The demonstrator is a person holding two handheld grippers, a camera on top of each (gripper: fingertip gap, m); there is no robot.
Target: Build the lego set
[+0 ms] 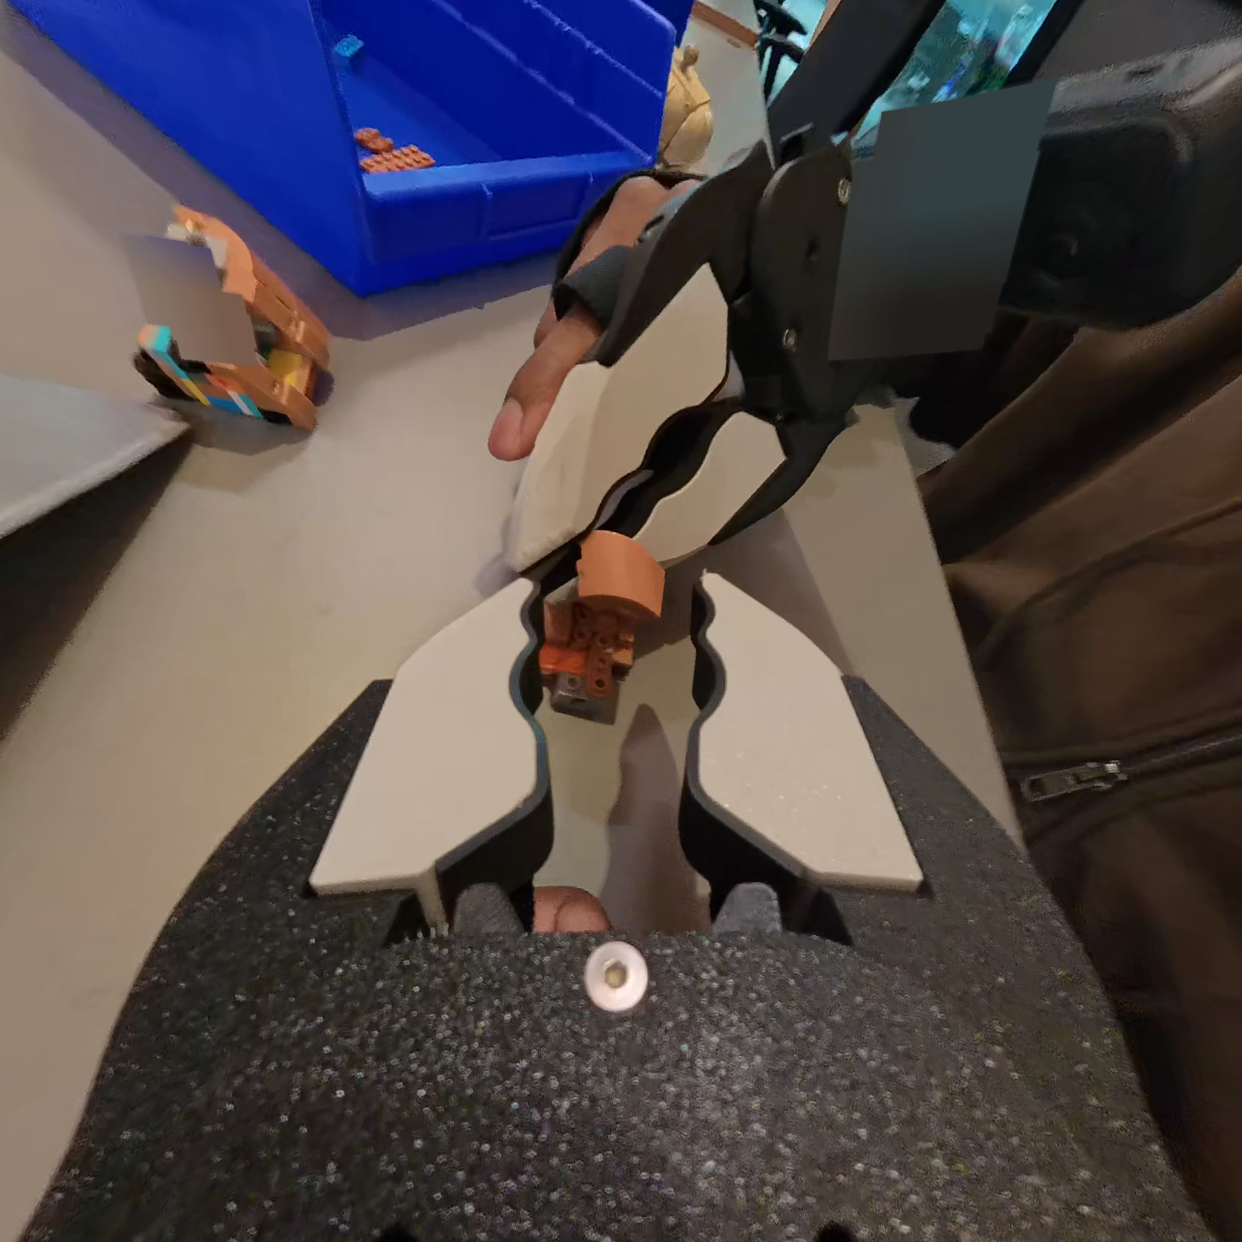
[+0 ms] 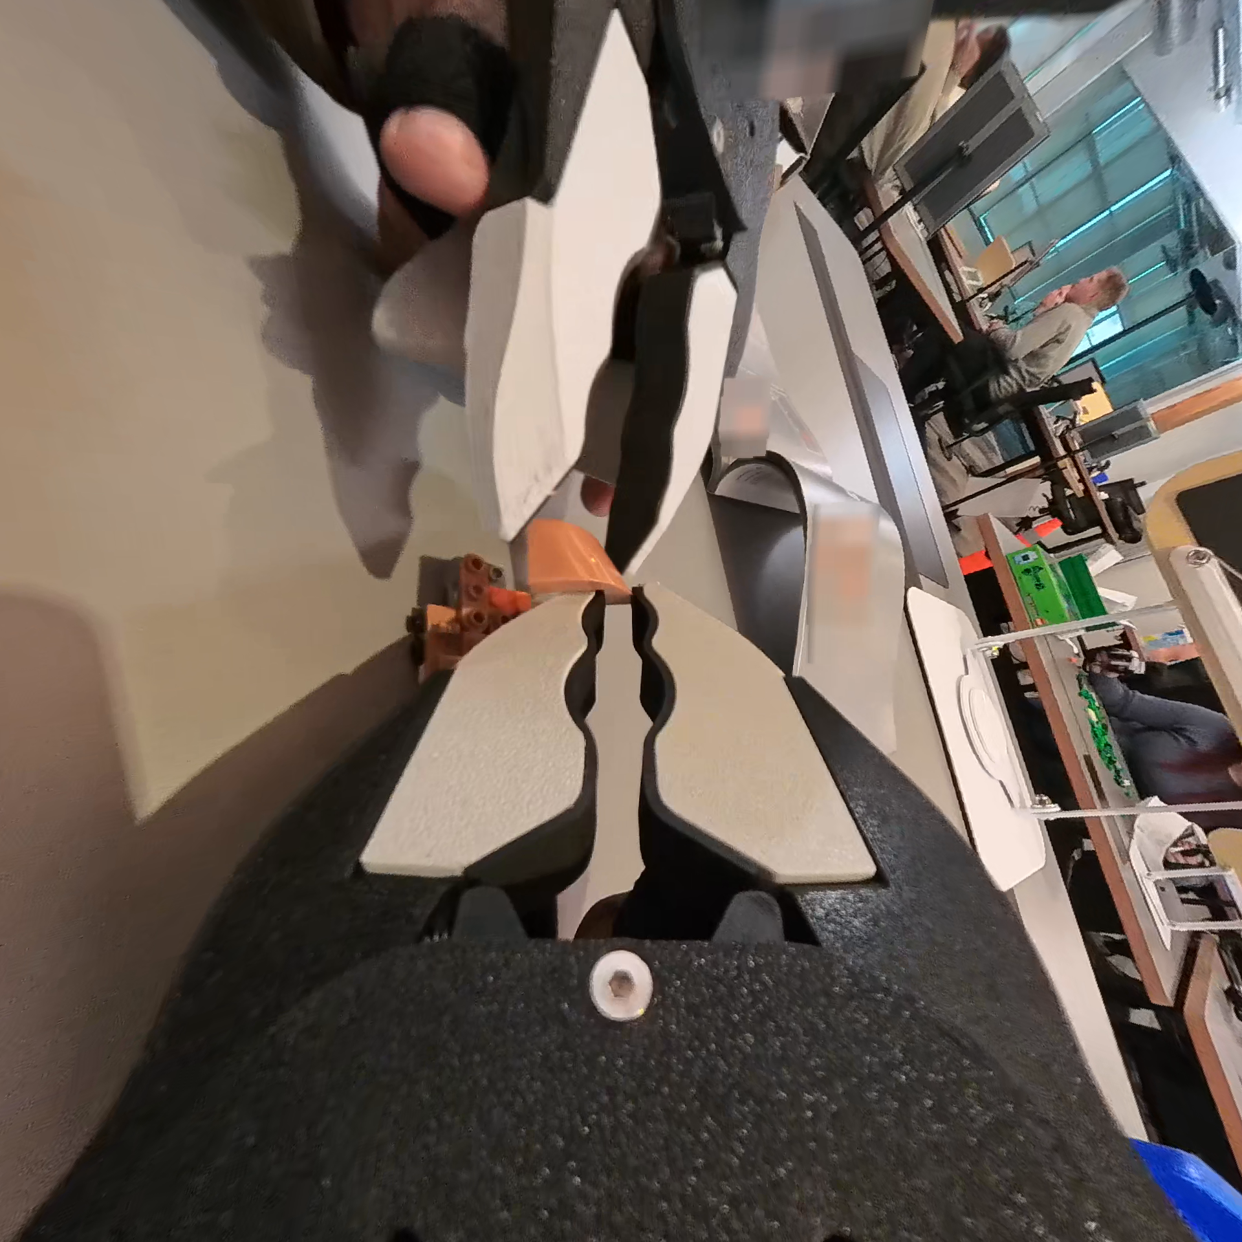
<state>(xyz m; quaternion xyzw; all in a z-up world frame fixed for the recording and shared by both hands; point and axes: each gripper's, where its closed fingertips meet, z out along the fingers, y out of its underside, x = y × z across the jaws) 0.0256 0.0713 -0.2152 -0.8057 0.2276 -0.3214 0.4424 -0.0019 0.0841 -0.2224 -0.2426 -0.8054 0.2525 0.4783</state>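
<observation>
A small brown and orange lego assembly (image 1: 583, 655) lies on the beige table (image 1: 269, 605) between the fingers of my left gripper (image 1: 618, 605), close against the left finger. The left jaws stand wide apart and grip nothing. My right gripper (image 1: 615, 537) comes in from the upper right and is shut on a curved orange-brown piece (image 1: 622, 571), held just above the assembly. In the right wrist view the right gripper (image 2: 615, 598) has its jaws nearly together on the curved piece (image 2: 568, 554). The assembly (image 2: 467, 608) shows to its left, and the left gripper's fingers (image 2: 531, 376) reach in from above.
A blue bin (image 1: 470, 195) with a few brown pieces (image 1: 396, 158) stands at the back. A partly built, many-coloured lego model (image 1: 269, 336) sits at the left beside a grey sheet (image 1: 60, 437). A person's brown jacket (image 1: 1109, 638) fills the right side. People sit at desks in the background (image 2: 1048, 322).
</observation>
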